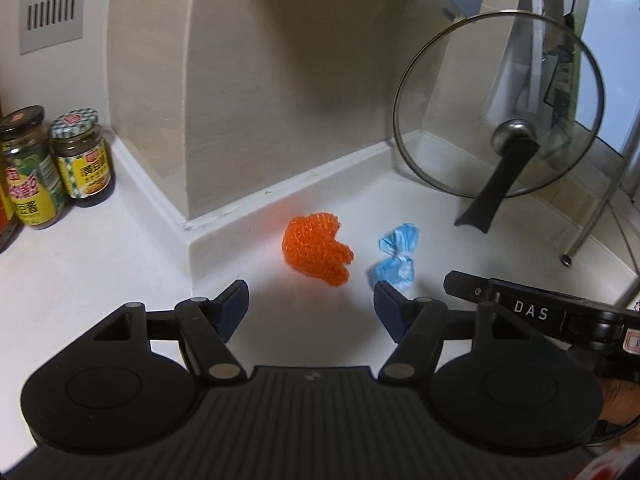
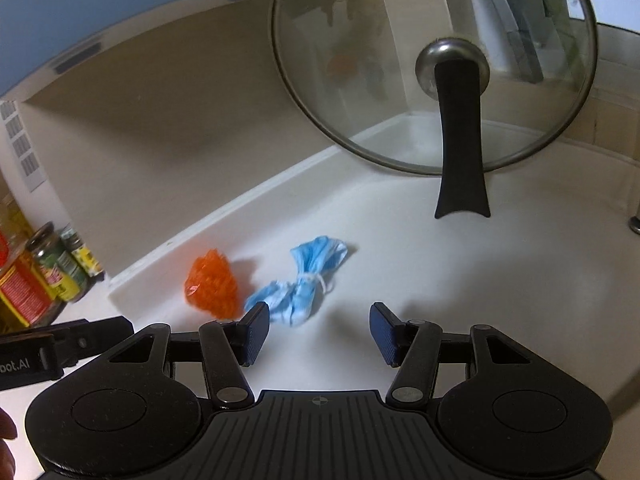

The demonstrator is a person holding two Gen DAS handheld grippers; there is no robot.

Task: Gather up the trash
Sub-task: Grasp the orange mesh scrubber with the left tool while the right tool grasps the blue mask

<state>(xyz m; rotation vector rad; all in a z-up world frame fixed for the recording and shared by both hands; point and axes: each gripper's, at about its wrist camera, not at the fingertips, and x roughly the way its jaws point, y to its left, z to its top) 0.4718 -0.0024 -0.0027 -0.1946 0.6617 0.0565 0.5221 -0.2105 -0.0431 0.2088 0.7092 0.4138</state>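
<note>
Blue mask (image 2: 304, 280) beside orange wad (image 2: 212, 286), before empty parted jaws.

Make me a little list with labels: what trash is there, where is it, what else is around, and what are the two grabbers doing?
trash: orange bubbly wad; blue face mask, scrunched and tied
where: lying side by side on the white counter, apart, near the wall ledge
nearby: glass lid propped upright behind; sauce jars at the left
left gripper: open, empty, short of the orange wad
right gripper: open, empty, left pad beside the mask
picked up yet: nothing
</note>
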